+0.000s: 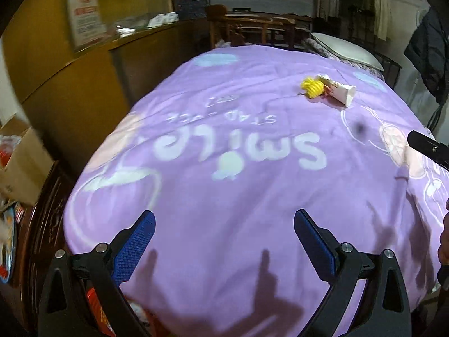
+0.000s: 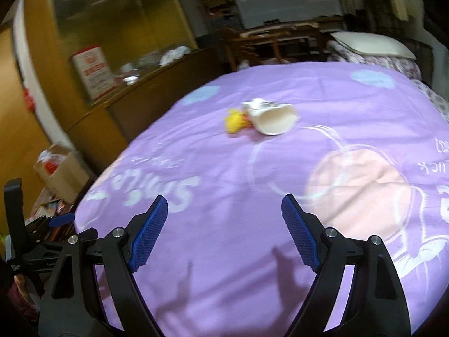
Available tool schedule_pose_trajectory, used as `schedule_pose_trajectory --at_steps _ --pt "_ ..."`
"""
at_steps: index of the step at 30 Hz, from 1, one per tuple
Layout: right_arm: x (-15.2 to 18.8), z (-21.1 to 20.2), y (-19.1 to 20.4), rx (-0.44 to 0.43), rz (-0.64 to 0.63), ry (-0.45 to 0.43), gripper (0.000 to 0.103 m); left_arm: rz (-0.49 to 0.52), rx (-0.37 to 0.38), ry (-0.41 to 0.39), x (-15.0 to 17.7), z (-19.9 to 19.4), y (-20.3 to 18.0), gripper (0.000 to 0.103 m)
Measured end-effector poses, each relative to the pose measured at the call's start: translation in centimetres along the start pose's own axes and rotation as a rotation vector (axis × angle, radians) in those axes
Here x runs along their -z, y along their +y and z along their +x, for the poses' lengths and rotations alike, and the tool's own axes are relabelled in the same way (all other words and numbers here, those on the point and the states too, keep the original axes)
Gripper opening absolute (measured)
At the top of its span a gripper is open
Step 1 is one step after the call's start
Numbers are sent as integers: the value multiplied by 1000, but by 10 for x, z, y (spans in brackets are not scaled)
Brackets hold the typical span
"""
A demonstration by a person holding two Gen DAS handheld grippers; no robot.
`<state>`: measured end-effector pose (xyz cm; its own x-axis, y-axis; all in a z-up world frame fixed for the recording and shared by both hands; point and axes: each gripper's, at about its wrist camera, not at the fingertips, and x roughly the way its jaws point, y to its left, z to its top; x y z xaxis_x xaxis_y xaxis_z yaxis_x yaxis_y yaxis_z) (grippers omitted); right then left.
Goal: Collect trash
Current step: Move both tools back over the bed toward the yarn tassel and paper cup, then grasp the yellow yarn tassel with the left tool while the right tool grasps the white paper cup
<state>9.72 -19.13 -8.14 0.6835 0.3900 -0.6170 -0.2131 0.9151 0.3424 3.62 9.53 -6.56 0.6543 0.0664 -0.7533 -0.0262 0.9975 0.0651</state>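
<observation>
A white paper cup (image 2: pixel 273 120) lies on its side on the purple quilt (image 2: pixel 224 168), with a yellow foam net (image 2: pixel 235 123) touching its left side. Both also show far off in the left wrist view: the cup (image 1: pixel 338 91) and the yellow net (image 1: pixel 312 87). My right gripper (image 2: pixel 224 205) is open and empty above the quilt, short of the cup. My left gripper (image 1: pixel 224 219) is open and empty near the quilt's near edge (image 1: pixel 196 266). Part of the right gripper (image 1: pixel 426 144) shows at the left view's right edge.
A wooden cabinet (image 2: pixel 92 64) runs along the left of the bed. A cardboard box (image 2: pixel 60 171) with clutter stands on the floor at the left. A pillow (image 2: pixel 370 43) and wooden chairs (image 2: pixel 269 42) are beyond the bed's far end.
</observation>
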Motion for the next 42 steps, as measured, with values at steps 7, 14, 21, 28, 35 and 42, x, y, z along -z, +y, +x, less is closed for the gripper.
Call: schedule_pose_trajectory --at_steps 7,14,21,28,35,42 --pt "-15 18 -38 48 53 13 81 12 48 30 -30 38 -30 97" --pt "-31 39 -57 83 66 13 81 23 67 42 -55 67 -48 97" --pt "-25 68 -68 196 37 34 81 24 109 30 -92 97 -68 97" --pt "-23 82 -74 163 67 101 90 39 142 21 -137 140 -98 97" --pt "-22 84 -72 142 63 106 95 55 175 7 -163 165 -123 97" --pt "-23 82 -81 92 110 92 96 44 135 -13 -189 181 -132 97"
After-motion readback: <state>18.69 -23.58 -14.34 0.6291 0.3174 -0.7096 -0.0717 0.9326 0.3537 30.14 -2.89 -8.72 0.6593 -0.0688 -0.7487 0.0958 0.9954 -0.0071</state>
